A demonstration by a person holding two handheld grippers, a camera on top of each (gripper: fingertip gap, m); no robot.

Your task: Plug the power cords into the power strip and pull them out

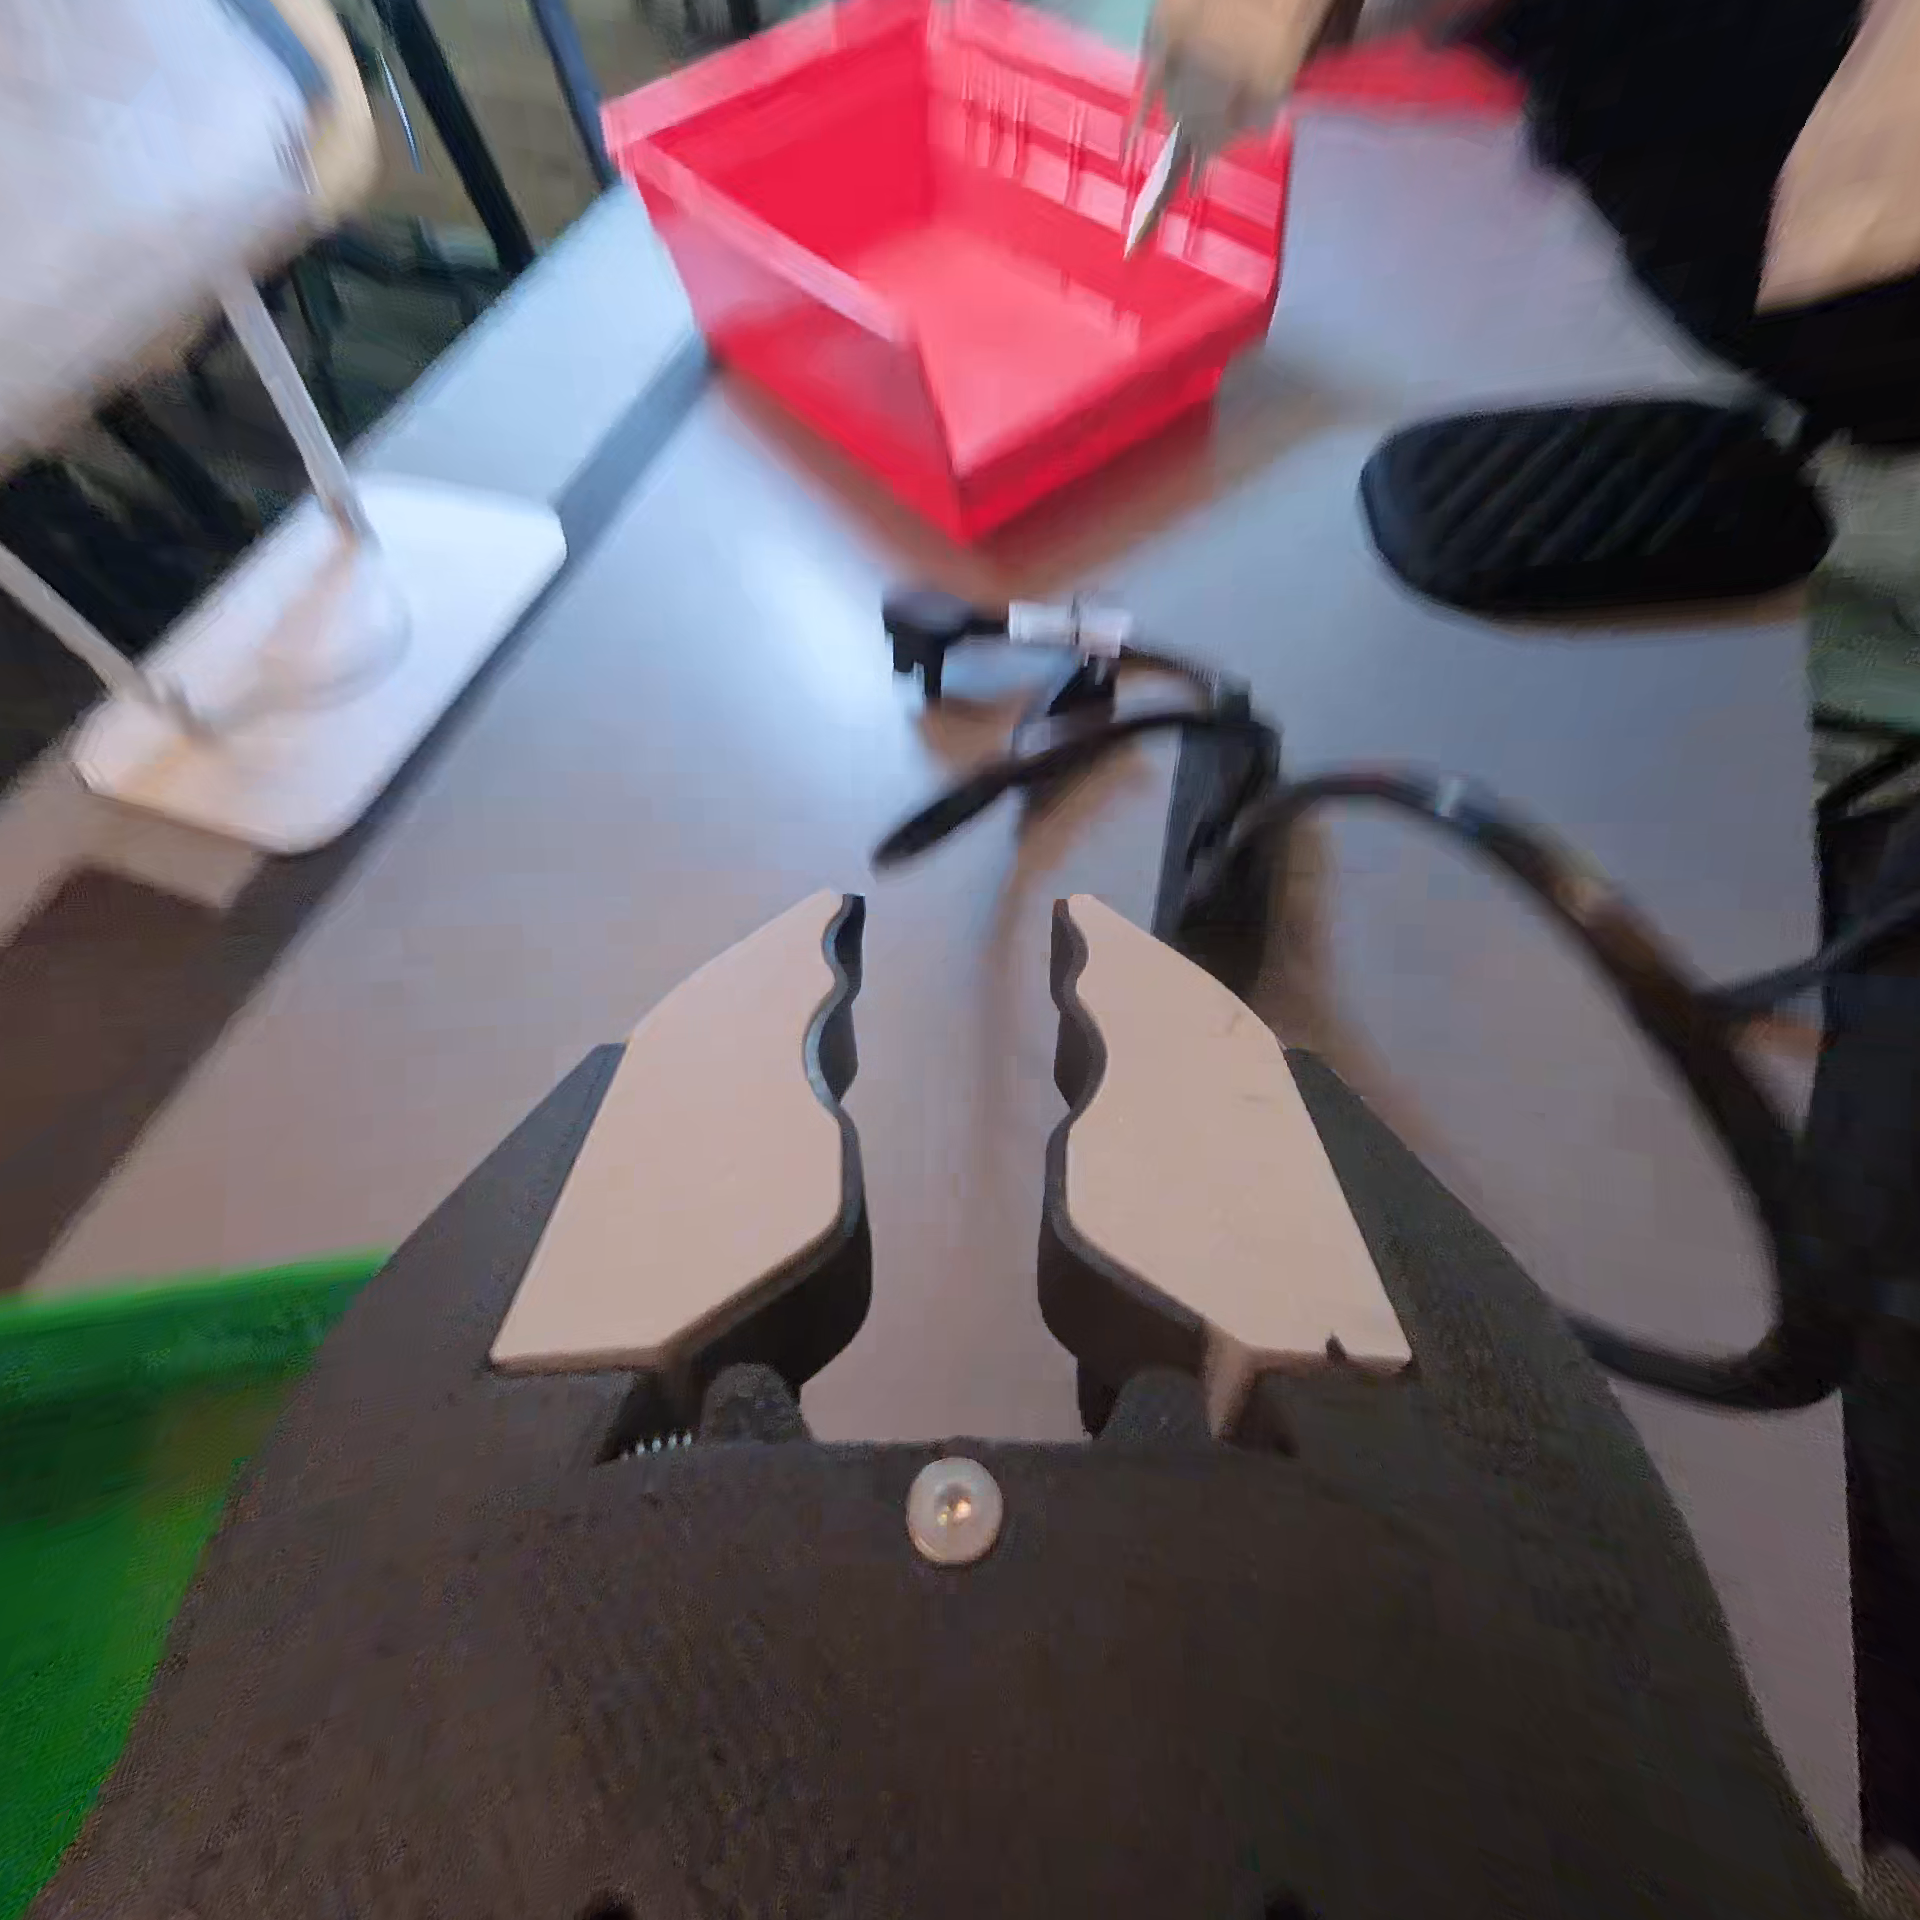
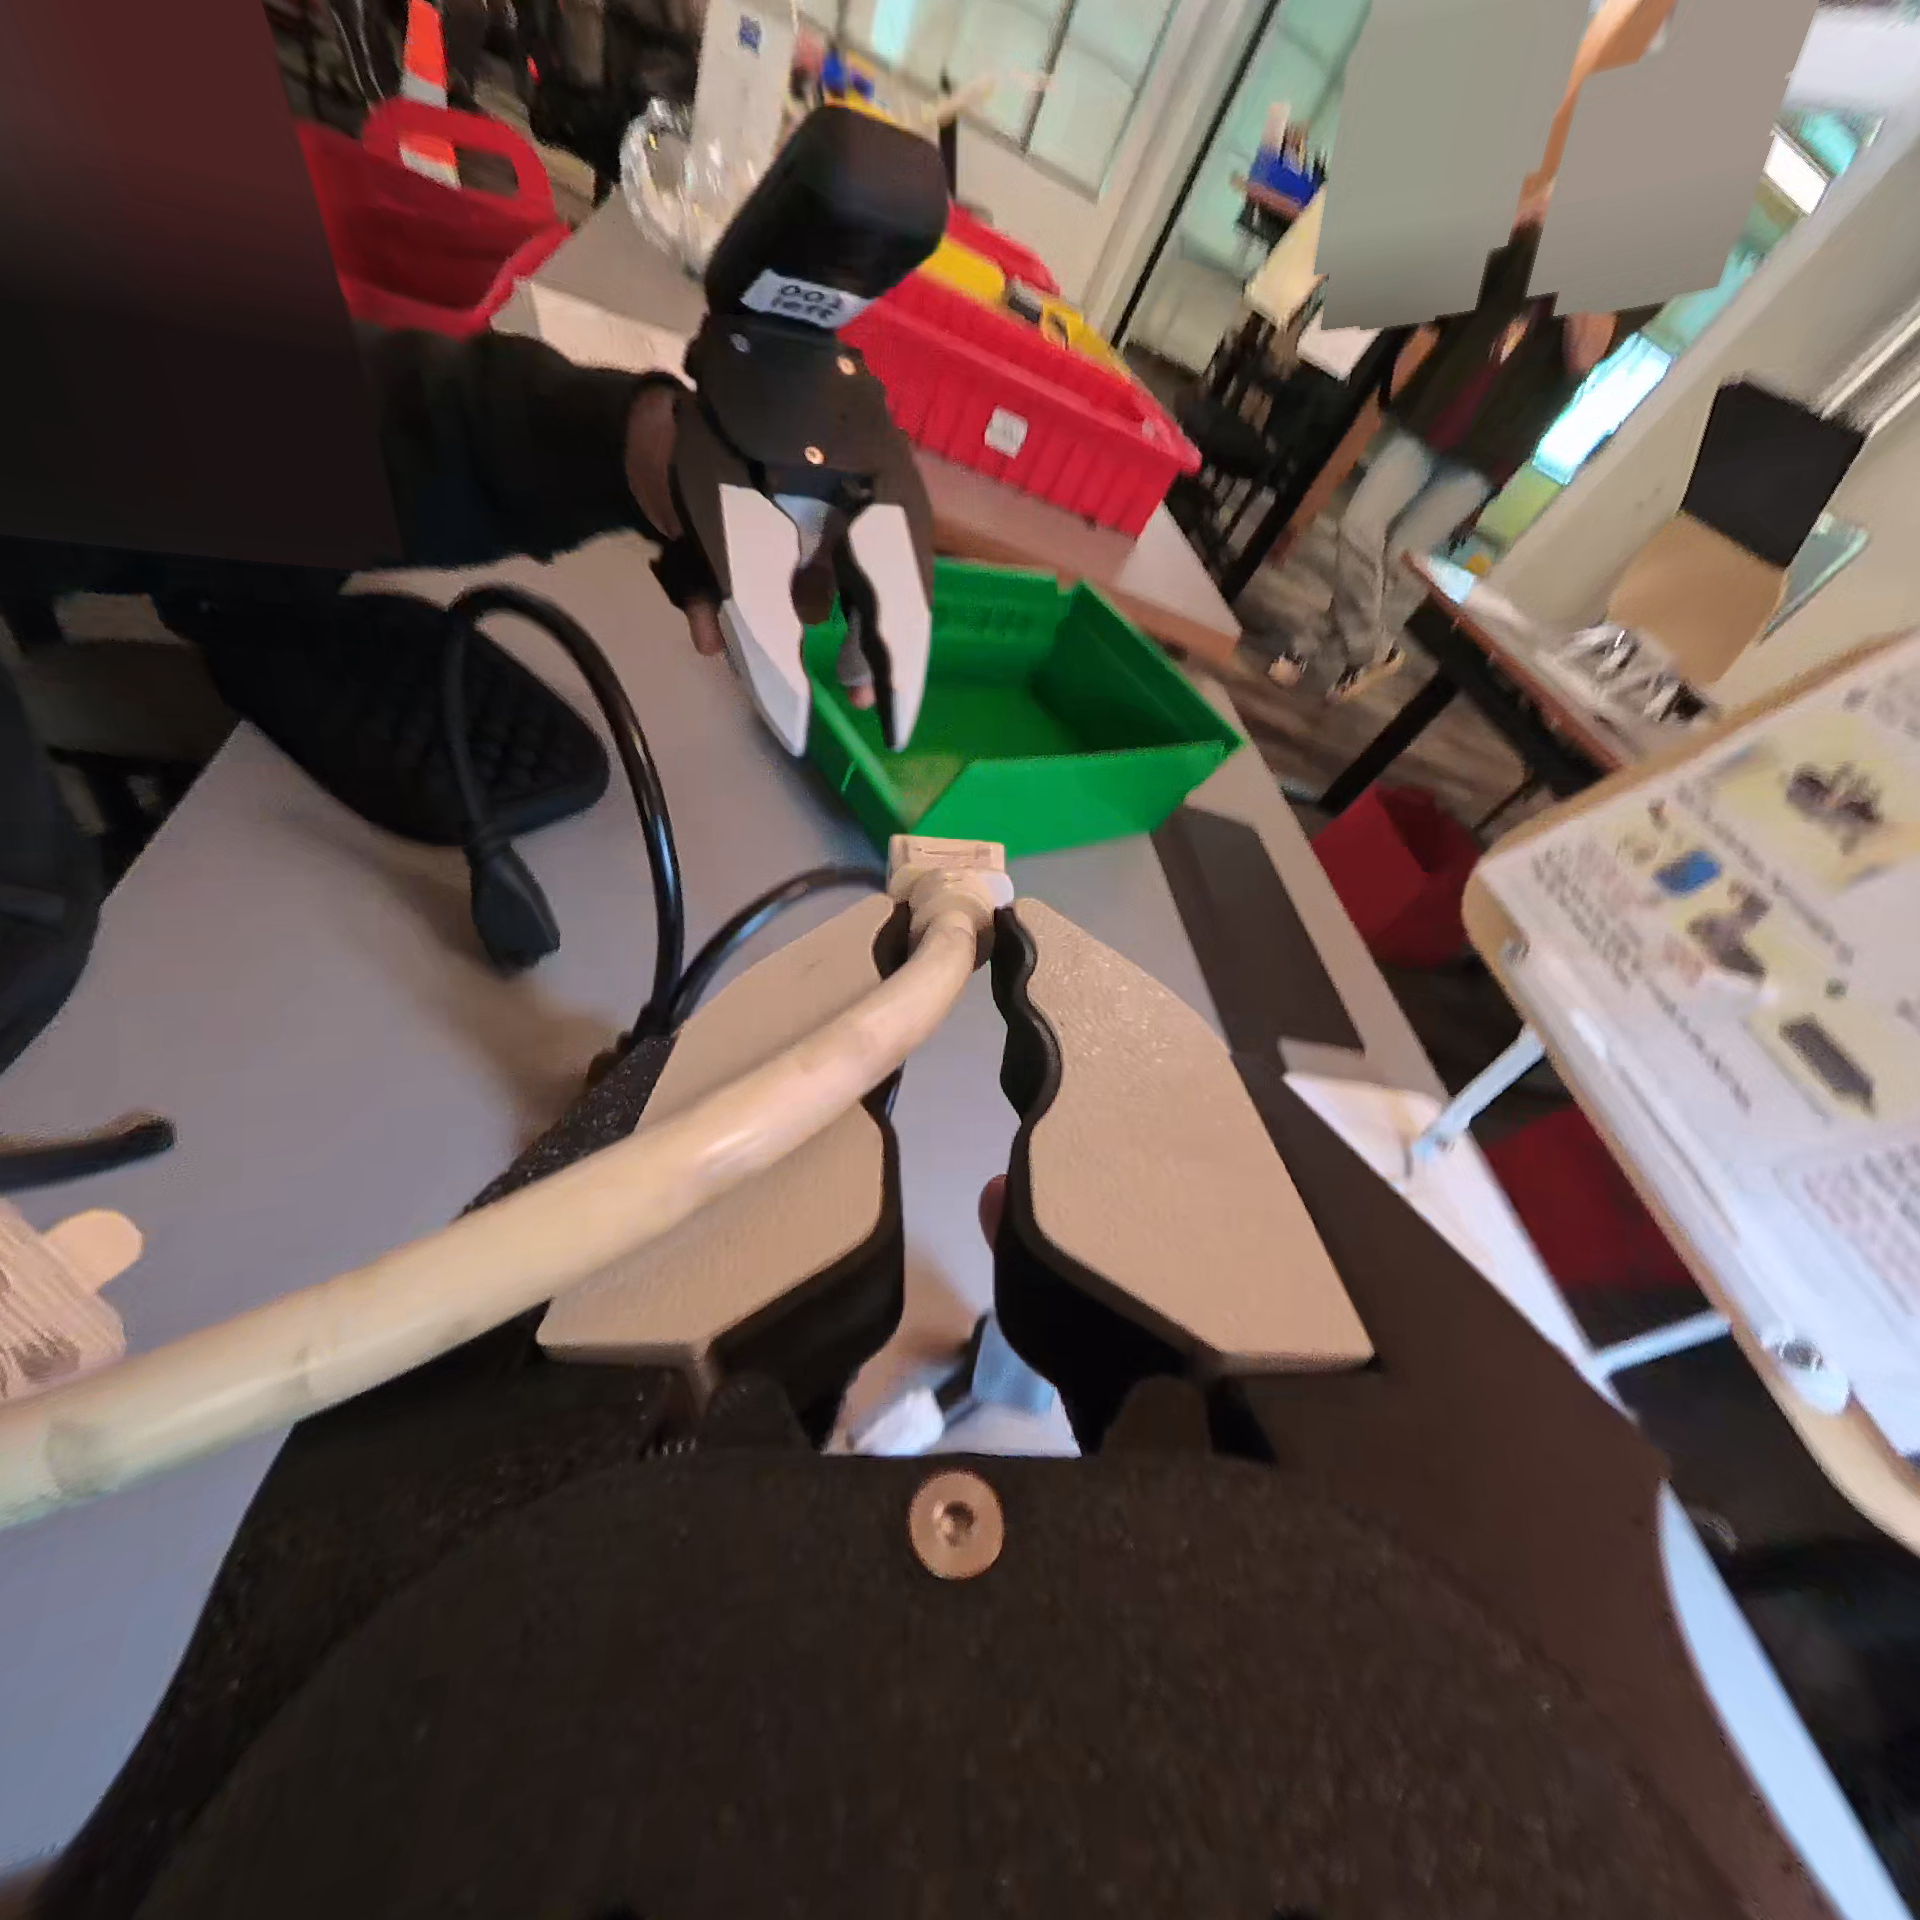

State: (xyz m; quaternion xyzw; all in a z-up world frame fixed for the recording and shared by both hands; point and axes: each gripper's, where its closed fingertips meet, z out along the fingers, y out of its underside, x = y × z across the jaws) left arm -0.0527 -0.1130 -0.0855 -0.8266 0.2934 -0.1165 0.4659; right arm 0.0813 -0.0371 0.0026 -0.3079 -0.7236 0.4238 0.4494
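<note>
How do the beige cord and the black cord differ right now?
The beige cord is gripped by the right gripper and lifted; the black cord lies loose on the table. Beige looks thicker than black. The beige plug is pale, the black plug dark. Neither is plugged in.

A grey table (image 1: 644,790) carries a red bin (image 1: 966,301), a green bin (image 2: 1029,727), black power cords (image 1: 1507,831) and a white lamp base (image 1: 322,665)
</note>
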